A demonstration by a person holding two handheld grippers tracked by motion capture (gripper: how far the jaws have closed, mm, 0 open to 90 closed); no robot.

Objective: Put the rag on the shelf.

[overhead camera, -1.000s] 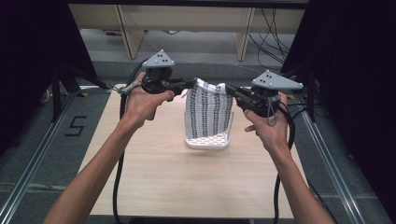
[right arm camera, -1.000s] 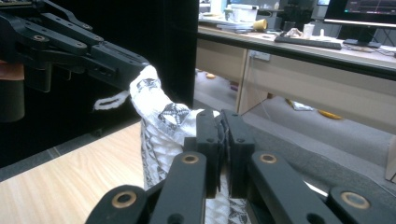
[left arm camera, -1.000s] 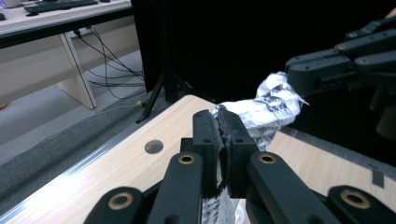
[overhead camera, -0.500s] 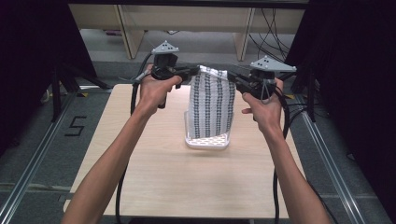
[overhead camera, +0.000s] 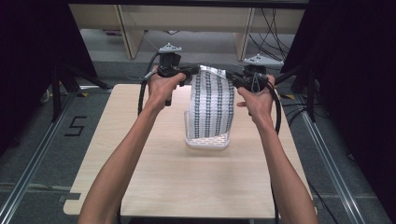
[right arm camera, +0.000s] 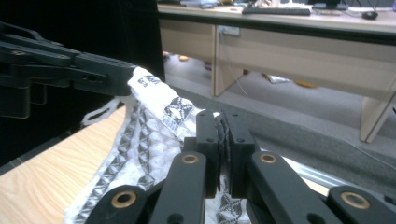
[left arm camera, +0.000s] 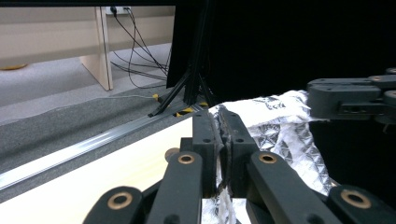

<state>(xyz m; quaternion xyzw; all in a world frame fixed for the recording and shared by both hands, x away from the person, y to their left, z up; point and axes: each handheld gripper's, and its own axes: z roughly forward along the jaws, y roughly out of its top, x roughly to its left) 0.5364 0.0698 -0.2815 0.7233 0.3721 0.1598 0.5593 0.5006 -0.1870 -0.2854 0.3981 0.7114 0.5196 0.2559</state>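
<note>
In the high view, the person's left hand (overhead camera: 161,86) holds the left gripper (overhead camera: 189,71) at about eleven o'clock over the far part of the wooden table (overhead camera: 154,186), its jaws pointing toward three o'clock. Those jaws are closed on the upper left corner of a white cloth (overhead camera: 212,100) printed with columns of dark diamond shapes. In the left gripper view the left gripper (left arm camera: 219,135) has its jaws pressed together with the fabric's edge pinched between them, and the cloth (left arm camera: 275,126) spreads away toward three o'clock to the other gripper.

The cloth hangs stretched between the two grippers above the table's far middle; its lower end reaches a white rimmed tray (overhead camera: 208,142) near the table's centre.

At about one o'clock, the right hand (overhead camera: 257,100) holds the right gripper (overhead camera: 232,79), jaws pointing toward nine o'clock and clamped on the cloth's upper right corner. In the right gripper view the right gripper (right arm camera: 223,130) likewise bites the fabric (right arm camera: 149,135).
</note>
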